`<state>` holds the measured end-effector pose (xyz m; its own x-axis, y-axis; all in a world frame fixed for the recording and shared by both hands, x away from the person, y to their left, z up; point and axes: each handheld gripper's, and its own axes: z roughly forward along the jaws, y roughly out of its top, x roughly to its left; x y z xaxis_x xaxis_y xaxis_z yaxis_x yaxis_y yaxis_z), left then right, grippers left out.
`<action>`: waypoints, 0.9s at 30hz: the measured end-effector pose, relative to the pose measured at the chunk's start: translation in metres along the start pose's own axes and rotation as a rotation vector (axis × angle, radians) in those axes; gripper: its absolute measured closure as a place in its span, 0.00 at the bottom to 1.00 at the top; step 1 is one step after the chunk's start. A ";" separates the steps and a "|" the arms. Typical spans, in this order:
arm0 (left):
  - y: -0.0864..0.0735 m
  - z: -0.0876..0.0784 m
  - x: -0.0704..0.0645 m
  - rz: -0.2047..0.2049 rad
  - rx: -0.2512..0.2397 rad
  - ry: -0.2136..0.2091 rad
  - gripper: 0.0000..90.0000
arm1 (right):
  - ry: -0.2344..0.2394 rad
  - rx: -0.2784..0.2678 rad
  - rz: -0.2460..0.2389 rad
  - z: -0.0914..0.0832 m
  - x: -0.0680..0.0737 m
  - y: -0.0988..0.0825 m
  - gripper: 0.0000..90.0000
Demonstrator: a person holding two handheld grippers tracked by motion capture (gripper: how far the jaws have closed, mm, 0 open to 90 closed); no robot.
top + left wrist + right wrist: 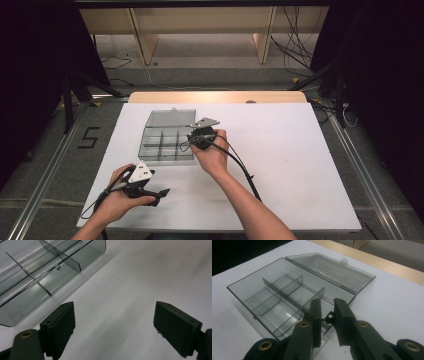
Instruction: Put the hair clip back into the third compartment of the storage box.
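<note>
A clear smoky plastic box (165,142) with several divided compartments lies open on the white table top (285,150), its lid (172,118) folded flat behind it. My right gripper (194,138) hovers at the box's right edge. In the right gripper view its jaws (327,305) stand close together above the near right compartment of the box (274,290), pinching a tiny black part (328,318). My left gripper (159,196) rests near the table's front left, open; in the left gripper view its jaws (115,322) are wide apart over bare white surface, with the box (37,277) off to the upper left.
The table's far wooden edge (215,96) runs behind the box. A black cable (245,170) trails from the right gripper along the forearm. Wooden shelving legs and loose cables stand on the floor beyond the table.
</note>
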<state>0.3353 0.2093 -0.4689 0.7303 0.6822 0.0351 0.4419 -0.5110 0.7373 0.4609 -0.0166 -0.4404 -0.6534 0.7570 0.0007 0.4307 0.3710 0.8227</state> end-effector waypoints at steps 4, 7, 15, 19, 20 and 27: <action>0.000 0.000 0.000 0.000 0.002 0.000 0.19 | 0.003 0.001 0.003 0.002 0.000 0.002 0.86; 0.000 0.000 0.000 -0.001 0.001 -0.001 0.19 | 0.002 0.008 0.003 0.005 0.000 0.002 0.86; 0.000 0.001 0.000 0.000 0.004 -0.004 0.19 | 0.003 0.012 0.007 0.011 0.000 0.003 0.86; 0.000 0.000 0.000 -0.002 0.002 -0.003 0.19 | 0.000 0.010 0.005 0.014 -0.001 0.004 0.86; 0.000 0.000 0.000 -0.001 0.002 -0.004 0.19 | 0.000 0.012 0.007 0.014 -0.001 0.005 0.86; 0.000 0.000 0.000 0.000 0.002 -0.004 0.19 | -0.004 0.014 0.008 0.018 -0.002 0.007 0.86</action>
<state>0.3353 0.2093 -0.4695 0.7323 0.6802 0.0326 0.4428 -0.5120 0.7360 0.4766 -0.0059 -0.4451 -0.6476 0.7620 0.0046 0.4442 0.3726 0.8148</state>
